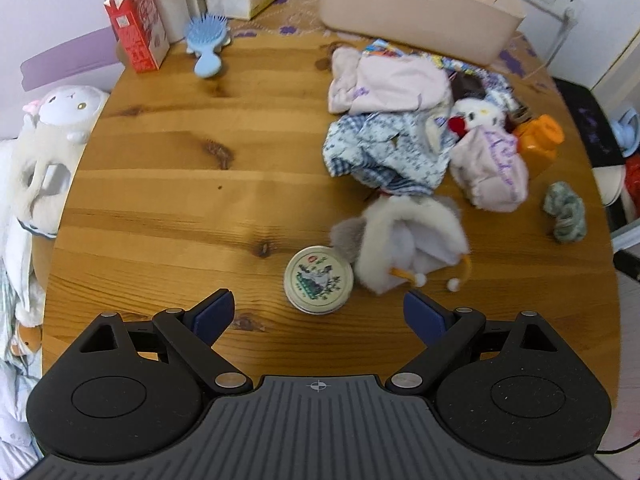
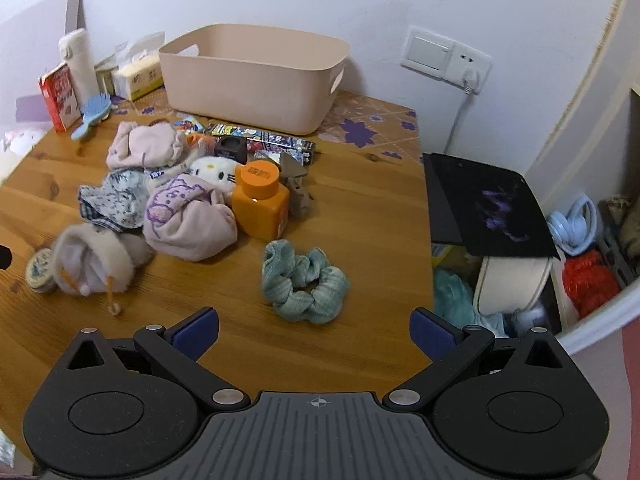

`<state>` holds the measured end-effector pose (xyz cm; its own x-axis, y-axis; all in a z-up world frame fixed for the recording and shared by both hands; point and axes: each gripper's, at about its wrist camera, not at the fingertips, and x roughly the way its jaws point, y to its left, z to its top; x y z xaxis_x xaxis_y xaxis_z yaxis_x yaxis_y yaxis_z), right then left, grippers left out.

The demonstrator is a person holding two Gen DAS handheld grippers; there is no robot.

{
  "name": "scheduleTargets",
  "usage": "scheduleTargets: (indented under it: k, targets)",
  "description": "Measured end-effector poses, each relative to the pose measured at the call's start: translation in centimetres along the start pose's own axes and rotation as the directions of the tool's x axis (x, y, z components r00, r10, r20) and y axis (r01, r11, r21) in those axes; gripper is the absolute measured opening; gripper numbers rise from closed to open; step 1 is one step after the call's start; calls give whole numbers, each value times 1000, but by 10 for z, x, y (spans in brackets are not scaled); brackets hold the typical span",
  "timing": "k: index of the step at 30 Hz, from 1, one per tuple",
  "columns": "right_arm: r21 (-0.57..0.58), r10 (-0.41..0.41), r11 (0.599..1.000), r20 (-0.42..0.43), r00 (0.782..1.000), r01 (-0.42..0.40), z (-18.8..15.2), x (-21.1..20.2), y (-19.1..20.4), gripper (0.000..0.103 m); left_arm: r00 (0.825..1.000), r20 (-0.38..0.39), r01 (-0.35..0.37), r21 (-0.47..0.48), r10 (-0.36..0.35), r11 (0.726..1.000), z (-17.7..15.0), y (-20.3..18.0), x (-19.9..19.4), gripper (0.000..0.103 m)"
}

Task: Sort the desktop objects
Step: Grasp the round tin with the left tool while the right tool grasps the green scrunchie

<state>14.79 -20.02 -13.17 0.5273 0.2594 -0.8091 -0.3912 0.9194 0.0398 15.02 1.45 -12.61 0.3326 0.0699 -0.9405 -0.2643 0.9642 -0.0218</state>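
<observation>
Wooden round table (image 1: 168, 184) holds a pile of soft toys; both grippers, left gripper (image 1: 319, 314) and right gripper (image 2: 315, 330), are spread wide, holding nothing, near a round tin (image 1: 319, 279) and green scrunchie (image 2: 303, 282).

counter (image 1: 168, 184): varnished wood with knots and grain, smooth, soft sheen
bin (image 2: 256, 76): pale pink plastic, matt, smooth walls
tin (image 1: 319, 279): round metal with a printed lid, slightly glossy, just beside the fur pouch
fur pouch (image 1: 404, 236): fluffy plush outside, smooth white cloth lining
scrunchie (image 2: 304, 280): ribbed teal cloth, matt
bottle (image 2: 260, 204): orange plastic, smooth, faint shine, beside the pink cloths
pink cloths (image 2: 188, 216): soft knit with stitched purple figures
hairbrush (image 1: 205, 40): light blue plastic, glossy
carton (image 1: 138, 24): printed red paperboard
left claw (image 1: 319, 316): black matt plastic arms, metal pins, blue rubbery pads
</observation>
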Motion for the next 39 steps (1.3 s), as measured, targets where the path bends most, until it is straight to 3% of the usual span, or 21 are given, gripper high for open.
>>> scheduleTargets:
  k: [7,15,17,19,24,26,28,30,35,39]
  targets:
    - [-24,52,998,-24,998,-53,9,37,1,103,1000,-24,-15,-22,15,1000,2,3,28,94]
    - [-34,93,995,-40,995,-94,15,76,-4,103,998,-45,-49,35,51,998,0,-8,65,92]
    - [-30,117,993,-37,992,-118,16,81,-5,103,997,-43,-55,44,57,998,0,-9,71,87]
    - [-31,125,992,-47,991,-126,16,87,-4,103,996,-52,-64,48,66,997,1,-8,77,75]
    - [-53,116,991,-82,990,-120,13,102,-1,97,997,-56,-43,28,44,999,3,-2,80,70]
    - [-34,123,991,-94,988,-126,12,106,-2,92,998,-53,-38,41,40,998,4,-1,80,67]
    - [-12,129,991,-100,987,-131,10,109,-4,84,999,-44,-29,64,32,997,5,-2,79,55]
    - [0,128,992,-96,987,-129,9,110,-6,75,998,-49,-23,84,27,996,4,-2,77,55]
    - [10,136,991,-95,986,-135,8,108,-10,33,998,-55,-16,87,20,996,6,2,77,55]
    - [9,137,991,-91,986,-137,7,104,-11,24,999,-54,-2,76,6,997,7,8,73,55]
